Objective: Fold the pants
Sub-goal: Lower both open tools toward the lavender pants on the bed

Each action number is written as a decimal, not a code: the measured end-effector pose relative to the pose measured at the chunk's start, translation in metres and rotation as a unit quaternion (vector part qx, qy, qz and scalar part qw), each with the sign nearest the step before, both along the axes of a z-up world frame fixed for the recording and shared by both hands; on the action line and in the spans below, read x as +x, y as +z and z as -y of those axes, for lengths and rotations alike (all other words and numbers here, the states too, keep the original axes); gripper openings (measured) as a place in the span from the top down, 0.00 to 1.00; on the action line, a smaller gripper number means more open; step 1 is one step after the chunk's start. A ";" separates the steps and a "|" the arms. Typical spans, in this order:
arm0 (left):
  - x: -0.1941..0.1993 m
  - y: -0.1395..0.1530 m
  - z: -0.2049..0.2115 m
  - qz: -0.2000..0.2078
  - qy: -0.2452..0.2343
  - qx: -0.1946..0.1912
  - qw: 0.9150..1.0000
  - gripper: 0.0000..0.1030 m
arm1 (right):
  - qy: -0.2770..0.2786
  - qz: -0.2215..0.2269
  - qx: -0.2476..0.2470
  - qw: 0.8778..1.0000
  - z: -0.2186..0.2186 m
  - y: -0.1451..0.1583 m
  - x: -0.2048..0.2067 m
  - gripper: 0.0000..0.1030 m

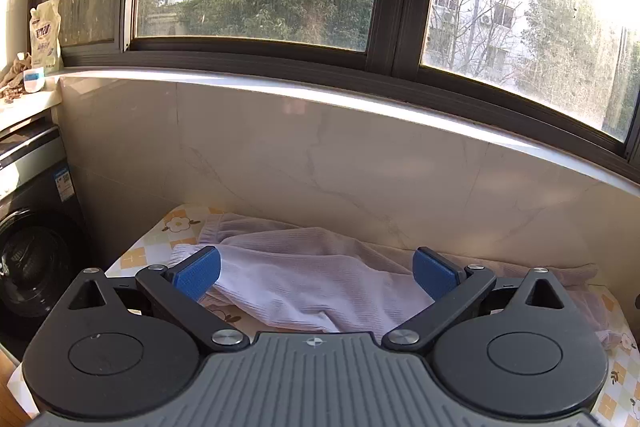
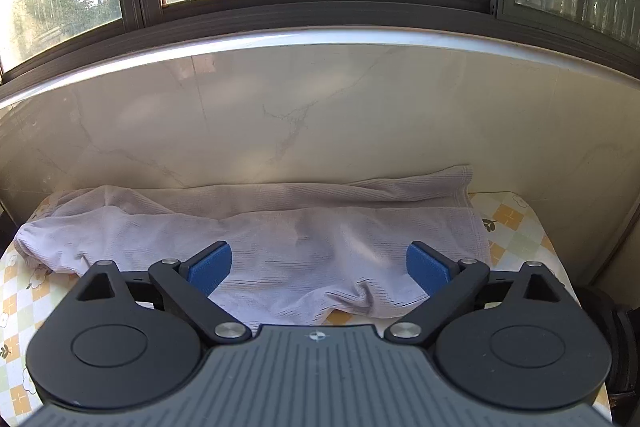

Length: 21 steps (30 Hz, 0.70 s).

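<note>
The pants (image 2: 280,227), pale lilac and ribbed, were spread on a table covered with a checked flower-print cloth (image 2: 516,227), pushed against the marble wall (image 2: 320,107) under the window. The garment's long axis was laid left to right along the wall. In the left wrist view the gathered cuffs (image 1: 200,239) were seen at the far left, beside the washing machine (image 1: 36,259); in the right wrist view the wide end, judged to be the waist, was found at the right, a strip of it turned up against the wall.

The left gripper (image 1: 316,273) was held with its fingers wide, nothing between them, above the leg end. The right gripper (image 2: 319,269) was likewise spread wide and empty, over the near edge of the seat.

The step was judged to be the first grasp. It would be done well if both layers were pinched at the near edge, one gripper near the cuffs and one near the waist. The cloth should be lifted evenly so the creases are not dragged along.
</note>
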<state>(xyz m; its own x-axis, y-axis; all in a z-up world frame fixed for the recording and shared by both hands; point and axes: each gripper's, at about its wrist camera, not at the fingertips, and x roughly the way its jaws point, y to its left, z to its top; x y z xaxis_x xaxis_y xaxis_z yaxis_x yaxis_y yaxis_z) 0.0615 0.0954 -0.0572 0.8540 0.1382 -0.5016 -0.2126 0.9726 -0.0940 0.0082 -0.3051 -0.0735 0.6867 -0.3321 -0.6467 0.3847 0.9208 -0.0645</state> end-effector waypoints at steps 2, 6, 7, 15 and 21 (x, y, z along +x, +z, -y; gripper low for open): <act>0.009 -0.010 -0.004 -0.012 0.002 -0.017 1.000 0.00 | 0.001 -0.020 0.011 1.000 0.009 -0.021 0.014 0.17; 0.034 -0.032 -0.012 -0.046 0.011 -0.036 0.998 0.02 | -0.006 -0.032 0.034 0.999 0.029 -0.057 0.039 0.26; 0.040 -0.036 -0.013 -0.051 0.014 -0.038 0.998 0.03 | -0.008 -0.034 0.036 0.999 0.035 -0.065 0.047 0.29; 0.093 -0.068 -0.042 -0.076 0.049 -0.063 0.994 0.11 | -0.039 -0.066 0.007 0.997 0.076 -0.124 0.134 0.35; 0.131 -0.093 -0.047 -0.107 0.047 -0.078 0.990 0.14 | -0.088 -0.133 -0.007 0.987 0.114 -0.169 0.186 0.36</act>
<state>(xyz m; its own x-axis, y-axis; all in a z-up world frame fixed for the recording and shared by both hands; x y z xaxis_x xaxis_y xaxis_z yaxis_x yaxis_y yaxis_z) 0.1925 0.1424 -0.1497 0.7129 0.1188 -0.6912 -0.3323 0.9251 -0.1837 0.1946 -0.4187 -0.2422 0.4243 -0.4405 -0.7912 0.5059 0.8399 -0.1963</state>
